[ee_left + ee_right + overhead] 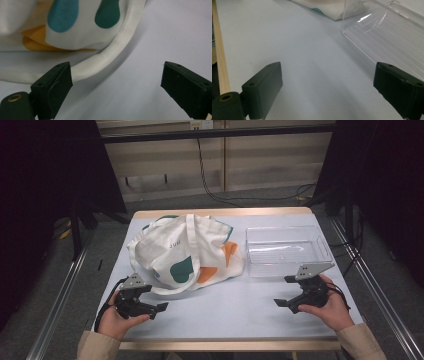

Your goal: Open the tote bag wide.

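Jaws of the left tool [159,307] stand wide apart with nothing between them, and in the high view it rests in the person's left hand [116,317] near the front left of the bench [225,310], pointing toward the middle. Seen from the left gripper view, the left tool [116,82] looks at a white strap [110,53] of the tote bag [75,22]; the strap curves across the bench just past one jaw, close to it, though whether it touches cannot be told.

The right tool [281,301] also has its jaws spread and holds nothing, gripped in the person's right hand [330,307] near the front right of the bench and pointing inward toward the left tool. In the right gripper view, the right tool [328,85] has bare pale bench surface between its jaws, with the clear plastic bin [387,37] rising just beyond one jaw.

In the high view, the tote bag [185,252] lies slumped on the left half of the bench, white with teal and orange patches, its straps loose on top and at its near edge. The clear plastic bin [287,250] sits just beside it on the right, upright, near the right tool. Beige sleeves [357,342] enter from the bottom edge.
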Available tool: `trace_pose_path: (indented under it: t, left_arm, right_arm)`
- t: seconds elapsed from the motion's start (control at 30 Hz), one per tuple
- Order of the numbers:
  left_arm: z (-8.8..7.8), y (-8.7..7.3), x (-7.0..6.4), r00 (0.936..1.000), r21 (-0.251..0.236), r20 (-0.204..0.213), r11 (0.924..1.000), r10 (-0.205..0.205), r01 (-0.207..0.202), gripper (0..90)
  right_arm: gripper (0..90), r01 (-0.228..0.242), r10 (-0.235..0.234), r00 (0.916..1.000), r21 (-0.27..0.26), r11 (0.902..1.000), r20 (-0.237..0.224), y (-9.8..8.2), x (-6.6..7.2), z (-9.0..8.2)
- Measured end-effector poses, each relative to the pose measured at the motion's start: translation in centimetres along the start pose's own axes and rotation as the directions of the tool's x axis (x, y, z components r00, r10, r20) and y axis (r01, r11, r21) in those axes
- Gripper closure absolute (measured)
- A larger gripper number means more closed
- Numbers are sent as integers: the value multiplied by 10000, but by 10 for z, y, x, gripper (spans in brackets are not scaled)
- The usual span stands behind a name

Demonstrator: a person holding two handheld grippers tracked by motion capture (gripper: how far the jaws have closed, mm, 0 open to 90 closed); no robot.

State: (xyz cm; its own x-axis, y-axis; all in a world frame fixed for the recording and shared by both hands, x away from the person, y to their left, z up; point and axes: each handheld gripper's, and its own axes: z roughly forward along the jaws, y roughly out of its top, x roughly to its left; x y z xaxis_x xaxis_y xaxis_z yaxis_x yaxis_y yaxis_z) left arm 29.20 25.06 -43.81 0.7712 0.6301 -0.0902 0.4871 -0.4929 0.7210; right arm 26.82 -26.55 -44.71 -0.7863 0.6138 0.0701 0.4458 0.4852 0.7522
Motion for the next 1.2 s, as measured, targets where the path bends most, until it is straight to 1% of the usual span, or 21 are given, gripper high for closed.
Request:
trace_pose_path:
  t: [0.1, 0.2, 0.3, 0.37, 0.4, 0.43, 0.53, 0.57, 0.6, 0.63, 0.77, 0.8, 0.83, 0.87, 0.9, 0.93, 0.97, 1.03, 1.1, 1.17, 1.2]
  left_arm:
    - [-2, 3, 2, 9999, -75, -93, 10000, -52, 52, 102]
    - [-3, 11, 4, 9998, 130, -173, 9999, 86, -84, 110]
    - [-4, 15, 5, 9997, 73, -183, 9998, 171, -169, 115]
    - [-8, 19, 8, 9993, 176, -351, 9998, 88, -82, 120]
    - [-9, 20, 10, 9991, 134, -423, 9999, 37, -32, 121]
    - [-11, 21, 11, 9993, 49, -364, 10000, -20, 22, 125]
    - [-14, 24, 13, 9989, 38, -473, 10000, -27, 29, 135]
    - [-15, 25, 14, 9985, -29, -540, 10000, -73, 72, 137]
    - [-20, 28, 17, 9973, 33, -734, 9999, -101, 104, 139]
    - [-20, 28, 17, 9973, 33, -734, 9999, -101, 104, 140]
    - [-26, 30, 24, 9954, -231, -871, 9990, -401, 382, 154]
    - [-26, 31, 26, 9958, -181, -845, 9993, -348, 334, 164]
    - [-25, 32, 26, 9959, -158, -822, 9992, -370, 359, 174]
    - [-23, 35, 24, 9969, -47, -771, 9999, -128, 125, 180]
    - [-23, 36, 23, 9959, 64, -892, 9999, -117, 123, 187]
    - [-23, 36, 23, 9959, 64, -892, 9999, -117, 123, 196]
    - [-24, 38, 24, 9960, -42, -860, 9997, -256, 254, 198]
    - [-27, 40, 25, 9956, -151, -882, 9995, -307, 295, 199]
    - [-30, 40, 27, 9948, -103, -957, 9993, -358, 350, 208]
    - [-34, 38, 32, 9924, -151, -1068, 9980, -619, 606, 211]
    - [-34, 38, 32, 9924, -151, -1068, 9980, -619, 606, 216]
  right_arm:
    - [84, 25, -25, 10000, 18, 10000, -16, 4, -1, -1]
    - [85, 66, -66, 10000, -14, 10000, -18, 11, -2, -3]
    - [86, 134, -135, 9999, -20, 9999, -71, 15, -2, -2]
    - [90, 68, -69, 9998, -80, 9999, -168, 20, 0, -1]
    - [93, 152, -153, 9998, -79, 9999, -154, 22, 1, 0]
    - [95, 174, -175, 9997, -76, 9998, -168, 24, 2, 0]
    - [97, 245, -247, 9995, -87, 9997, -199, 28, 2, 1]
    - [99, 250, -253, 9992, -99, 9996, -301, 34, 2, 2]
    - [103, 287, -289, 9991, -82, 9996, -302, 36, 3, 2]
    - [109, 298, -301, 9991, -118, 9995, -306, 39, 3, 3]
    - [121, 306, -315, 9986, -216, 9993, -435, 46, 4, 5]
    - [122, 282, -292, 9986, -230, 9993, -449, 48, 5, 7]
    - [122, 429, -435, 9981, -148, 9990, -442, 51, 6, 10]
    - [122, 439, -445, 9979, -147, 9989, -465, 52, 7, 12]
    - [122, 410, -418, 9974, -135, 9991, -581, 53, 8, 13]
    - [121, 414, -420, 9973, -122, 9991, -606, 54, 8, 15]
    - [121, 421, -427, 9969, -109, 9991, -656, 54, 9, 16]
    - [122, 485, -488, 9960, -60, 9988, -746, 56, 10, 19]
    - [121, 521, -522, 9959, -36, 9986, -744, 56, 10, 20]
    - [121, 555, -553, 9950, 4, 9985, -834, 58, 12, 23]
    - [122, 515, -516, 9948, -31, 9987, -875, 58, 12, 23]
